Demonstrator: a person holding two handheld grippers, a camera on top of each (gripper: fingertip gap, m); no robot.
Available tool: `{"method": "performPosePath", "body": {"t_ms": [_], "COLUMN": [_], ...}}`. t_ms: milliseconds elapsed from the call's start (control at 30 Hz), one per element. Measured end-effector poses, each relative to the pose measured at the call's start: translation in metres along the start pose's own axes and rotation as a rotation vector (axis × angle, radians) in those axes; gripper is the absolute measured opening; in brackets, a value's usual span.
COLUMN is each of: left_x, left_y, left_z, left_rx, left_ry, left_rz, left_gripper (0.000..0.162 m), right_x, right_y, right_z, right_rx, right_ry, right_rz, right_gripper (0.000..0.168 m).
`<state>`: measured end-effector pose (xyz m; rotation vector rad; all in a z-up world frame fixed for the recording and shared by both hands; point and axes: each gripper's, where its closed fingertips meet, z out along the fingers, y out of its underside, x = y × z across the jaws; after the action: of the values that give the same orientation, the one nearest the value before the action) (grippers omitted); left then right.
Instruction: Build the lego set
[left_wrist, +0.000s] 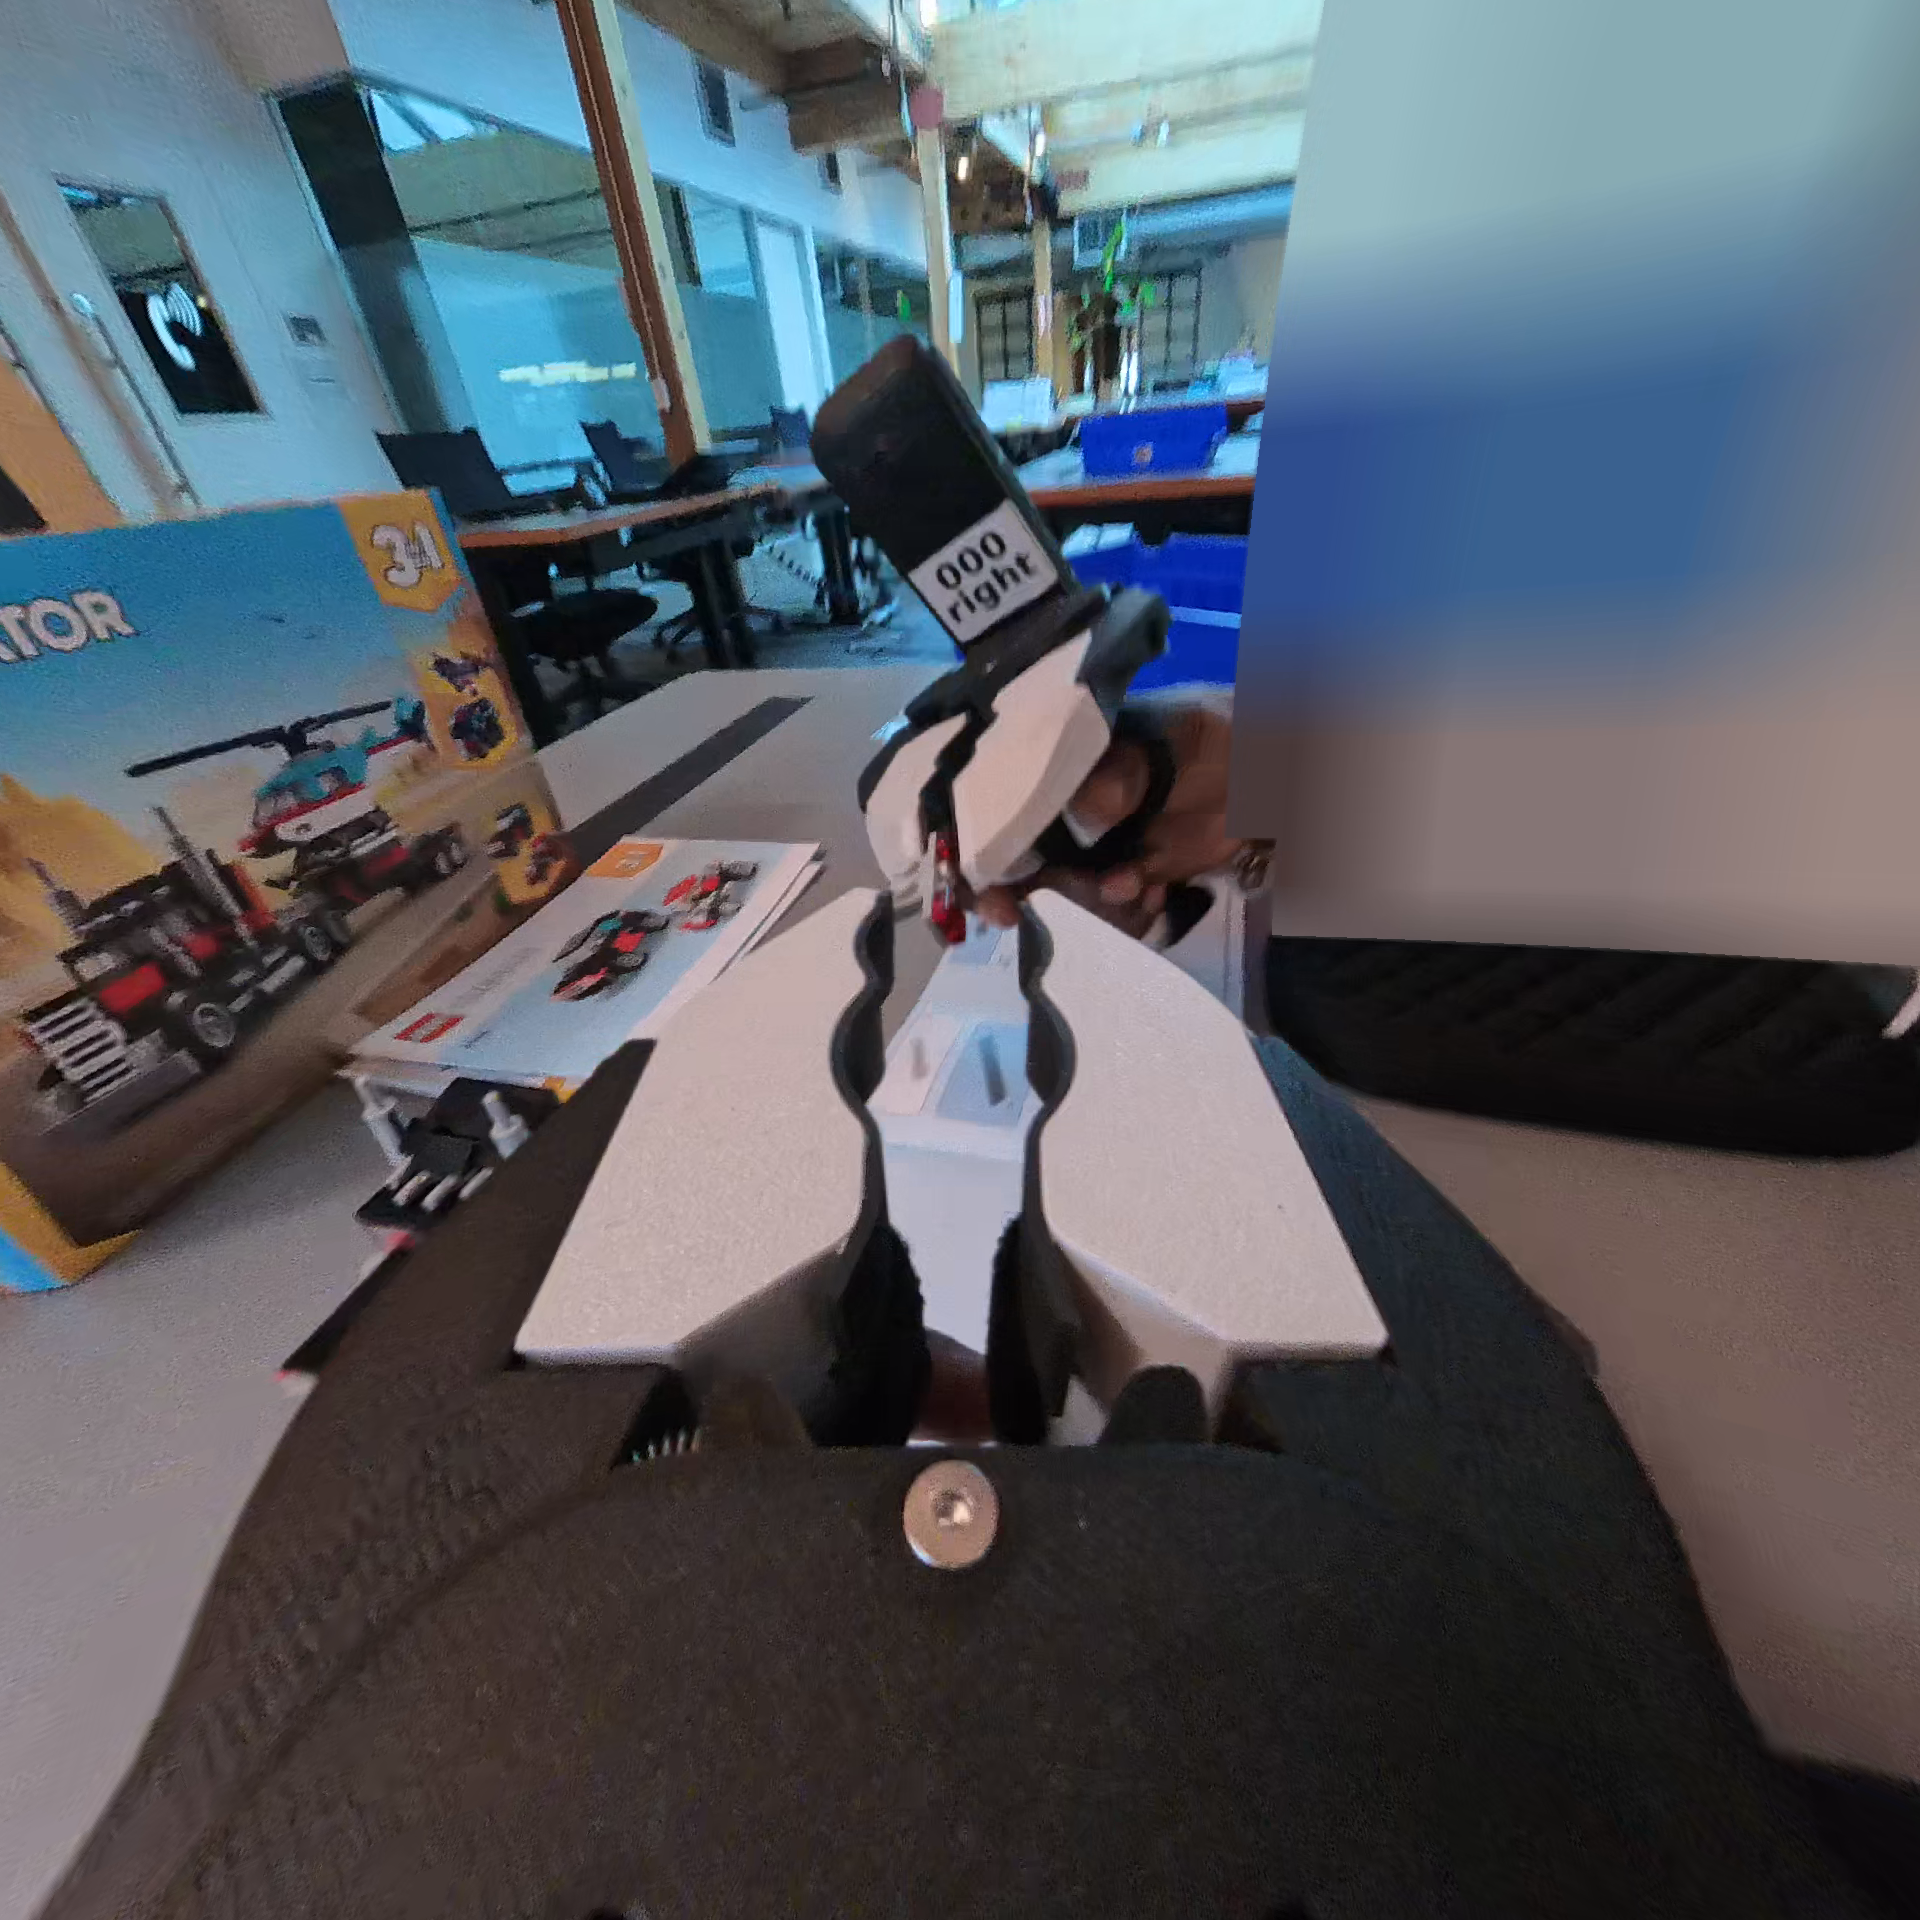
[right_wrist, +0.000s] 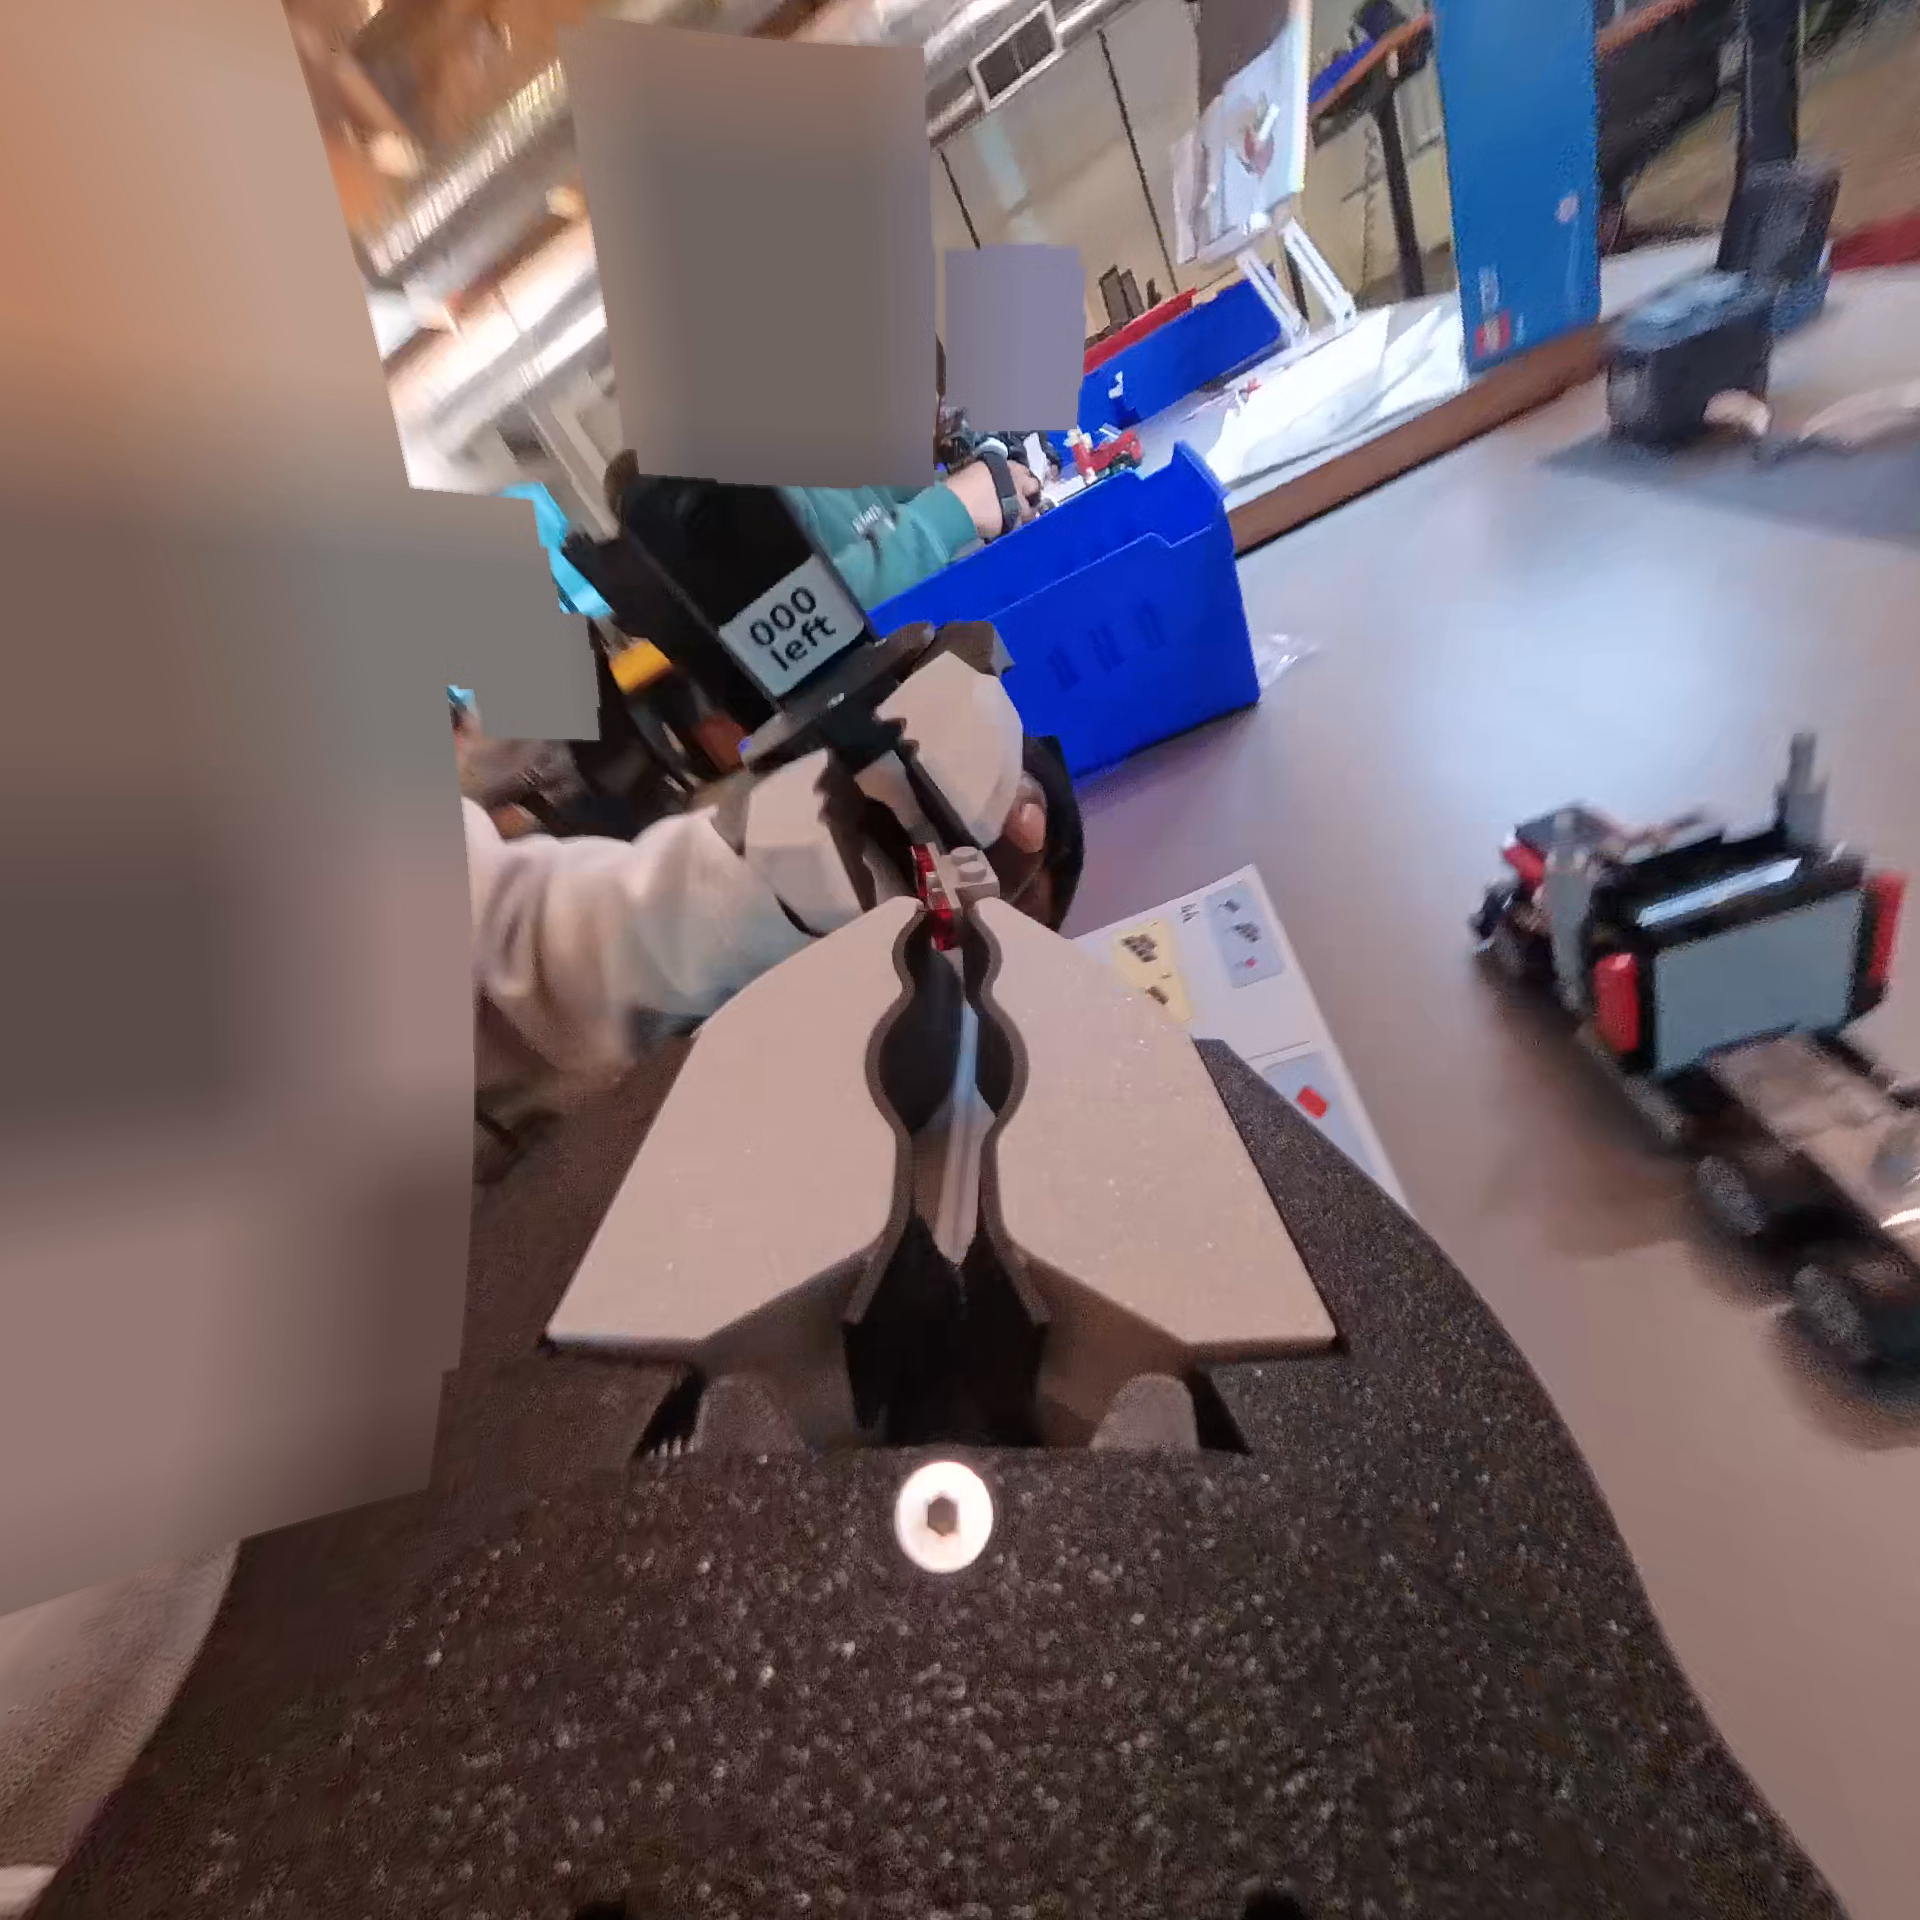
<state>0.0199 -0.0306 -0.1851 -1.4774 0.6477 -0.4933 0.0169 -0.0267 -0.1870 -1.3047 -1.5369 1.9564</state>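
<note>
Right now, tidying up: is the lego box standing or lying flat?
Standing: the lego box rests on its edge on the table, printed front upright.

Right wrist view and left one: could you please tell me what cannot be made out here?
- Red piece: shape hidden between right gripper tips, right wrist view; tiny, blurred in left.
- Left gripper: grip on grey piece unclear, both views.
- Truck: blurred, cut by right edge, right wrist view.

Blue bin (right_wrist: 1091, 634), office chairs (left_wrist: 582, 613)

Wrist cameras face each other closely, seemingly.
</note>
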Motion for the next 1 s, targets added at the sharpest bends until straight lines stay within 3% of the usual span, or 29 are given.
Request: {"method": "performPosePath", "body": {"t_ms": [67,233,333,533,733,833,1000], "left_x": [0.002,0.006,0.009,0.017,0.021,0.022,0.018], "left_y": [-0.013,-0.018,-0.022,-0.029,-0.034,-0.032,-0.029], "left_z": [-0.001,-0.001,-0.002,-0.005,-0.008,-0.006,-0.003], "left_rx": [0.07,0.078,0.1,0.155,0.165,0.152,0.14], "left_ry": [0.007,0.028,0.045,0.102,0.14,0.147,0.143], "left_rz": [-0.035,-0.028,-0.033,-0.039,-0.048,-0.051,-0.08], "left_gripper": [0.016,0.015,0.006,0.005,0.005,0.005,0.005], "right_x": [-0.007,-0.021,-0.022,-0.032,-0.042,-0.044,-0.037], "right_y": [-0.006,-0.015,-0.016,-0.017,-0.024,-0.023,-0.022], "right_z": [0.0,-0.002,-0.002,-0.003,-0.006,-0.006,-0.008], "right_rx": [0.013,0.036,0.033,0.045,0.106,0.103,0.092], "right_ry": [0.007,0.008,0.033,0.009,-0.021,-0.036,-0.046], "right_rz": [-0.134,-0.345,-0.419,-0.515,-0.552,-0.547,-0.443], "right_gripper": [0.006,0.006,0.006,0.012,0.013,0.005,0.005]}}
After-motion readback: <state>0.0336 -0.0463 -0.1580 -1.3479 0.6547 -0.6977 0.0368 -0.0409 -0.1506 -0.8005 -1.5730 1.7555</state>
